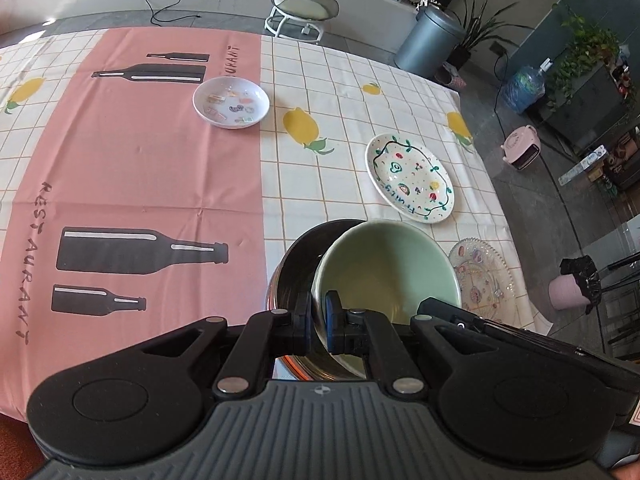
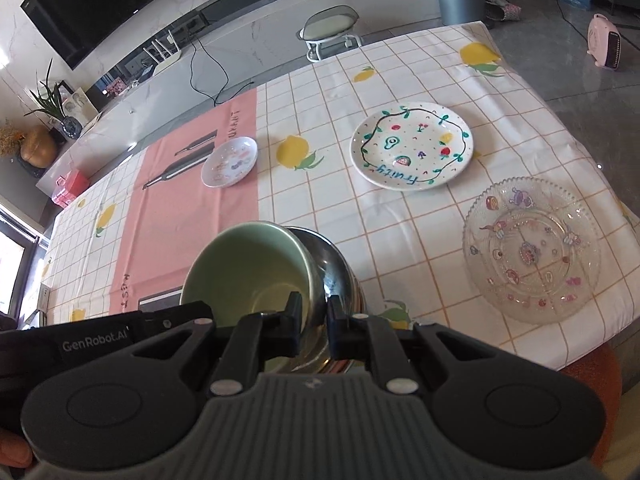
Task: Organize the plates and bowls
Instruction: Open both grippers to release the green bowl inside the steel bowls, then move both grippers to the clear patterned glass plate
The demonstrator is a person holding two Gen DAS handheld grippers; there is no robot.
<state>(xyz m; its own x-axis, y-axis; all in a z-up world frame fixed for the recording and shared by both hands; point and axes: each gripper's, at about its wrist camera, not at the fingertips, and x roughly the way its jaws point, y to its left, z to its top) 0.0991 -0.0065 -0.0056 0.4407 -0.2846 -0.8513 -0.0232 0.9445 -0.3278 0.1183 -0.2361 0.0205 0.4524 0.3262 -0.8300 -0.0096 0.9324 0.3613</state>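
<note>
A green bowl sits tilted inside a steel bowl at the table's near edge. My left gripper is shut on the green bowl's left rim. My right gripper is shut on the same green bowl at its right rim, next to the steel bowl. A painted "Fruity" plate lies beyond, a clear glass plate to the right, and a small white dish further back on the pink strip. These also show in the left wrist view: Fruity plate, glass plate, white dish.
The table carries a checked cloth with lemons and a pink strip. The table's right edge drops to the floor, where a stool, a grey bin and a pink heater stand.
</note>
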